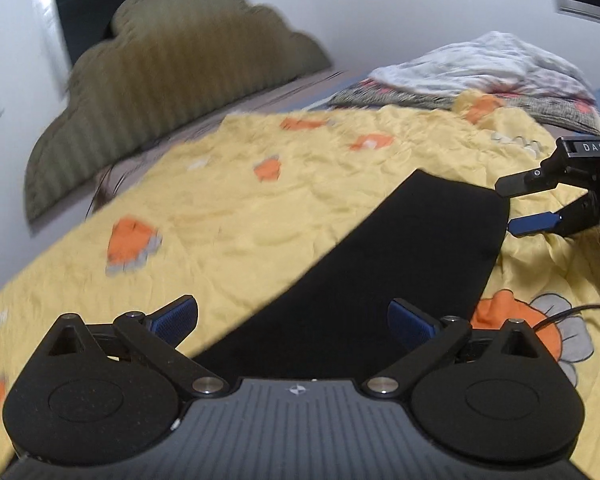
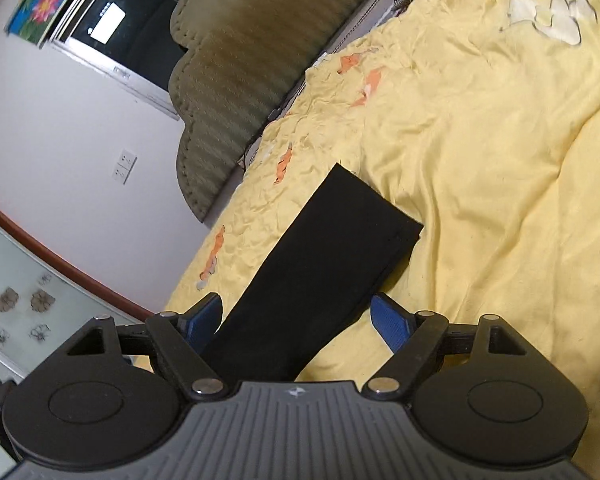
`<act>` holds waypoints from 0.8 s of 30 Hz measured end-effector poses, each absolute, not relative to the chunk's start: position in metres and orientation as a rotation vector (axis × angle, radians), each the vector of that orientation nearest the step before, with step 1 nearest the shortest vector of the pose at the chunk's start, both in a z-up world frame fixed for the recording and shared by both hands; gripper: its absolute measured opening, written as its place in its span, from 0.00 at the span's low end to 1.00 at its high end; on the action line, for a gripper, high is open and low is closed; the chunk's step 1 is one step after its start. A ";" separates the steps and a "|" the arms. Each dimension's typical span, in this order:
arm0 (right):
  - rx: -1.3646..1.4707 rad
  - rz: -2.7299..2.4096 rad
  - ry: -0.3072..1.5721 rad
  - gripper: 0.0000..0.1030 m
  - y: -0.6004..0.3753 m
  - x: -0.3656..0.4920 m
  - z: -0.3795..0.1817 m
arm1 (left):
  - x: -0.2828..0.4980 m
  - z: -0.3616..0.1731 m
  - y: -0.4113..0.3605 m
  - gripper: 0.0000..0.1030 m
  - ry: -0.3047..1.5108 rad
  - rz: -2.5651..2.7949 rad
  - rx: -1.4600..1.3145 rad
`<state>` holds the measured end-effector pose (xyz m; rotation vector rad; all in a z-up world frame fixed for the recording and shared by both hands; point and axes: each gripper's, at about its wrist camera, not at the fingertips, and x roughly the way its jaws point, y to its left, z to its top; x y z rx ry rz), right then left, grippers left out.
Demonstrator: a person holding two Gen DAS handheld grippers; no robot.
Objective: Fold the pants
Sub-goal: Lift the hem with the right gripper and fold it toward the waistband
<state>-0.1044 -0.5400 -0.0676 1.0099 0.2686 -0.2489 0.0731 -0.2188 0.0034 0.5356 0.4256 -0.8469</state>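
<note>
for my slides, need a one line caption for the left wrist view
Open left tongs over black pants on a yellow bedspread, right tongs at their far end.

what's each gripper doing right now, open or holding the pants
left gripper: open wide, nothing held, black pants lie flat below it.
right gripper: open, pads not pressing on the pants, nothing held.

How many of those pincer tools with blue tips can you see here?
2. The left tool is at the near end of the black pants, blue tips spread wide. The right tool is at the pants' far end, also open. None seems hidden.
</note>
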 end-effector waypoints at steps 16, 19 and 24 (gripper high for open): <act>0.877 -0.410 0.274 0.14 -0.554 -0.046 -0.062 | 0.098 0.004 -0.192 0.99 0.672 -0.678 0.340; 0.709 -0.421 0.333 0.11 -0.539 -0.036 -0.051 | 0.105 0.004 -0.192 0.99 0.697 -0.663 0.289; 0.265 -0.461 0.440 0.11 -0.487 -0.013 -0.028 | 0.125 0.003 -0.197 0.99 0.782 -0.675 0.185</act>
